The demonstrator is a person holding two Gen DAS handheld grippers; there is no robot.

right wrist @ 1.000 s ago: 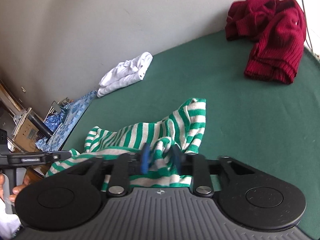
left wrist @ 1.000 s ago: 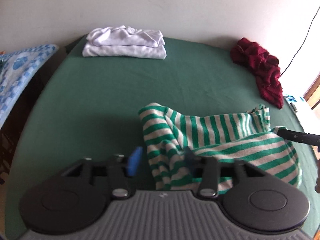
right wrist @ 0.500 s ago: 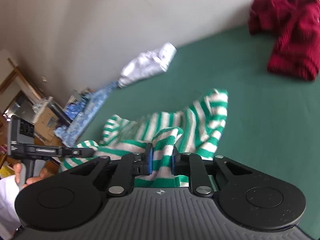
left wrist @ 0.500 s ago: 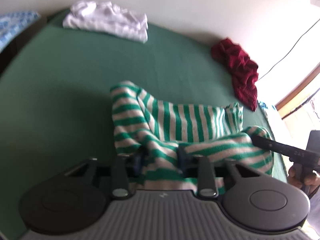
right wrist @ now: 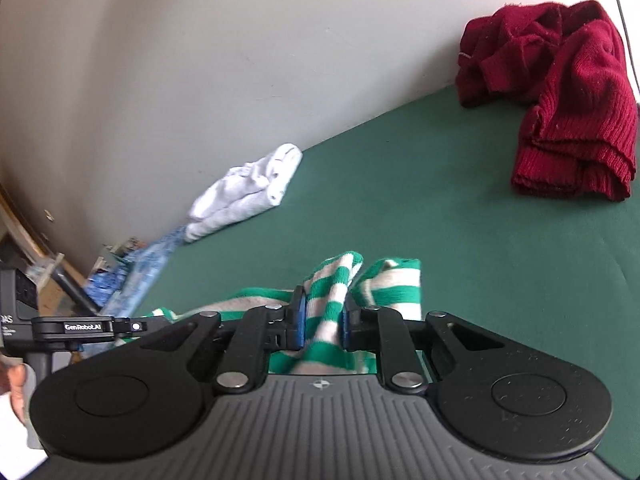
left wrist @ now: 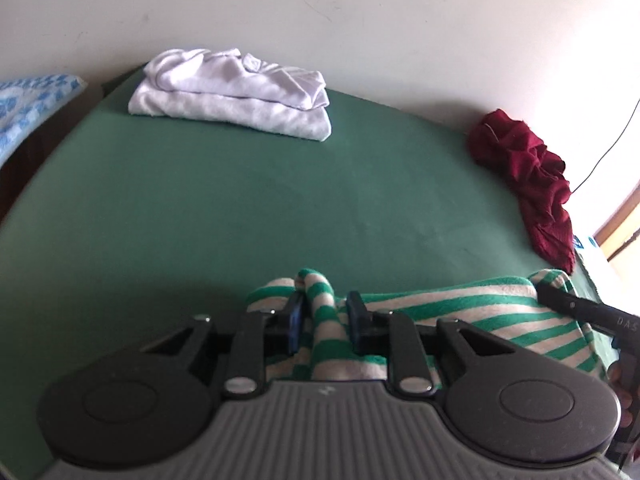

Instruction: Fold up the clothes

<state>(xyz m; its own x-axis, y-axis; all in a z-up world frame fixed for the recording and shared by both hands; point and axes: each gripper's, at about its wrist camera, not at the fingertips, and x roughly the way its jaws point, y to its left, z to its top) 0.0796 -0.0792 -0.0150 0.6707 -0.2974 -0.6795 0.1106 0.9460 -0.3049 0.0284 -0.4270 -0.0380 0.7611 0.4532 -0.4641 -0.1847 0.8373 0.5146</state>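
A green-and-white striped garment lies bunched at the near edge of the green surface. My left gripper has a fold of it between its blue pads, which press the cloth as the jaws are closing. In the right wrist view, my right gripper is shut on another fold of the striped garment. The cloth stretches between the two grippers. The right gripper's finger shows at the garment's right end, and the left gripper's body shows at the left.
A folded white stack sits at the far left by the wall. A crumpled dark red sweater lies at the far right. A blue patterned cloth lies off the left edge. A cable hangs on the wall at right.
Both grippers went from open to closed on folds of the striped garment. The garment, spread out before, now sits low and bunched close to the cameras.
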